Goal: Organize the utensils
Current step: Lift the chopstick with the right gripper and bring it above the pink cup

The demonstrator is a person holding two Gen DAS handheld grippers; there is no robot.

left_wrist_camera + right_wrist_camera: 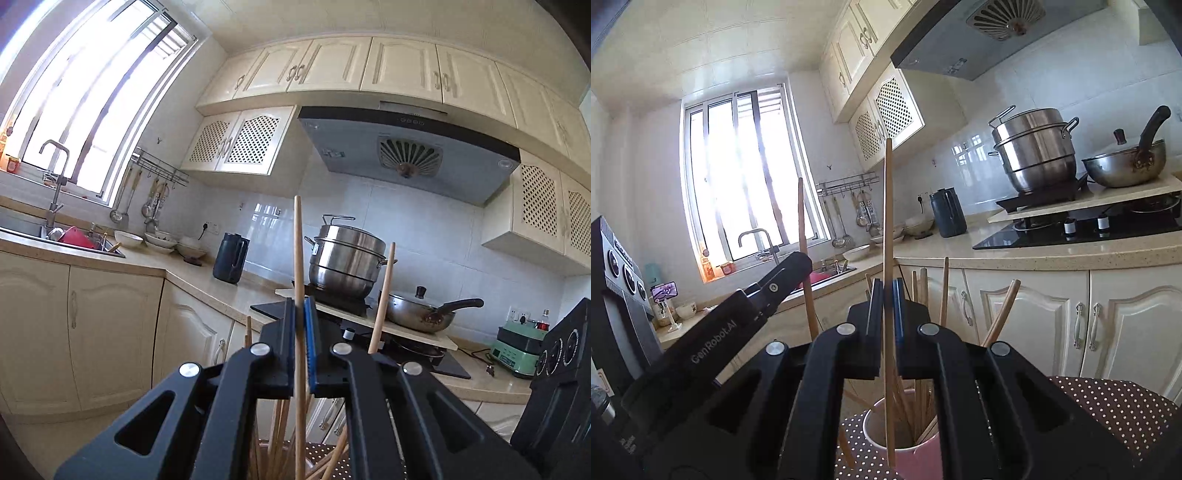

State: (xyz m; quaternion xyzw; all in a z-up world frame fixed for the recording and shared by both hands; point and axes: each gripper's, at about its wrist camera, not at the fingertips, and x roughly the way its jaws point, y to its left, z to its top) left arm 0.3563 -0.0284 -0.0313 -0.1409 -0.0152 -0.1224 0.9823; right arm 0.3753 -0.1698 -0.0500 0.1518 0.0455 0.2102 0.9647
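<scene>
Left wrist view shows the left tongs pressed together on one wooden chopstick, which stands upright and rises well above the fingertips. Below the tongs, more chopsticks fan out, but the container that holds them is hidden behind the black frame in this view; only a bit of dotted cloth is seen there. Behind them this view gives the stove side: a steel steamer pot, a lidded frying pan and the range hood. At the right edge, the other device shows as a black body.

Right wrist view shows what the first does not: a pink cup with white inside, which stands on the brown dotted cloth. Several chopsticks lean in this cup. The right tongs also pinch a single chopstick, held upright, and its lower end reaches down over the cup's mouth. To the left, the left tongs come in from the side and hold their chopstick upright as well. Both devices point about level, toward the kitchen desk, with the sink and window behind
</scene>
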